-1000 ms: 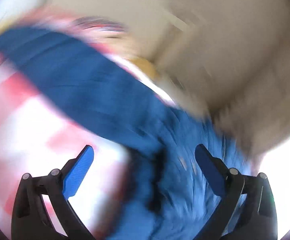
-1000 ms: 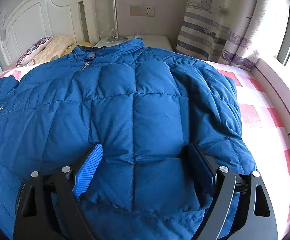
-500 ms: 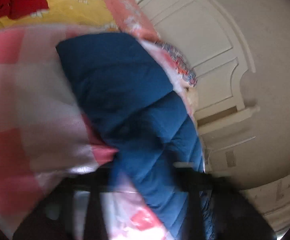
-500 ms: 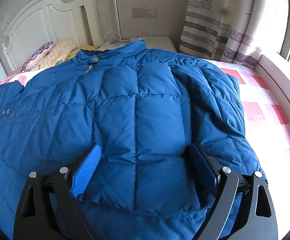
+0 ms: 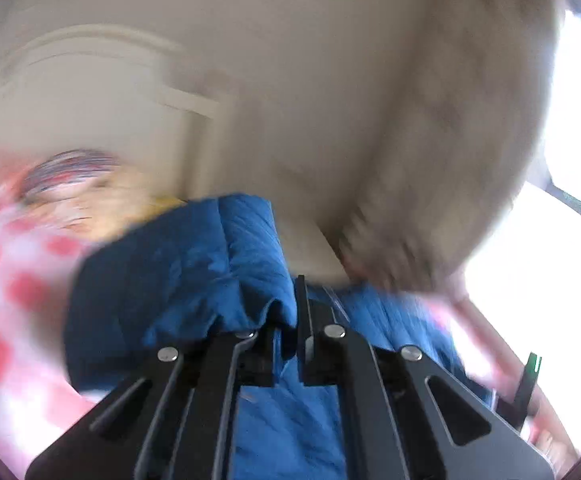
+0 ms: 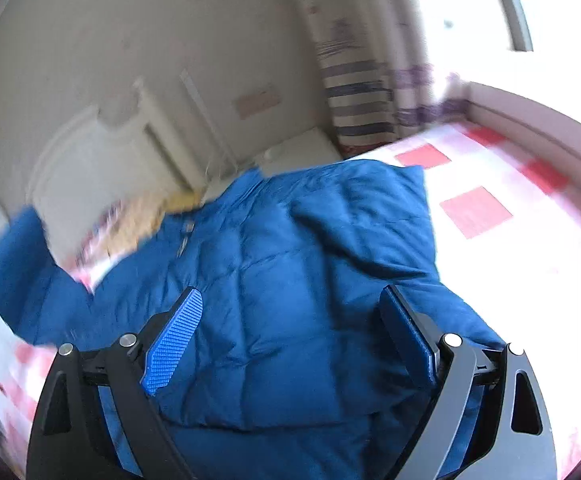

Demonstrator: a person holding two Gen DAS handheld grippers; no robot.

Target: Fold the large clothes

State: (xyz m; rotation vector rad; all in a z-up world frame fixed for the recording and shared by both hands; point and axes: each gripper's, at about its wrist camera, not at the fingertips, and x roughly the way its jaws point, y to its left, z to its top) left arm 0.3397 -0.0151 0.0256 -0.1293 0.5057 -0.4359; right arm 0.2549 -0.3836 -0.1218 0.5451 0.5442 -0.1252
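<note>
On the bed point(image 6: 502, 184), your left hand-held gripper point(image 5: 286, 320) pinches the blue coat's point(image 6: 290, 280) sleeve. Pull it slowly across the coat. Your right hand-held gripper point(image 6: 290, 332) is spread wide, holding nothing.

A blue padded jacket point(image 6: 290, 272) lies spread across a red-and-white checked bed point(image 6: 502, 216), the right gripper point(image 6: 290, 332) hovering open above it.

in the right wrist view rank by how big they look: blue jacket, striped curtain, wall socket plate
1. blue jacket, fills most of the lower frame, though nearest the camera
2. striped curtain
3. wall socket plate, small and blurred
</note>
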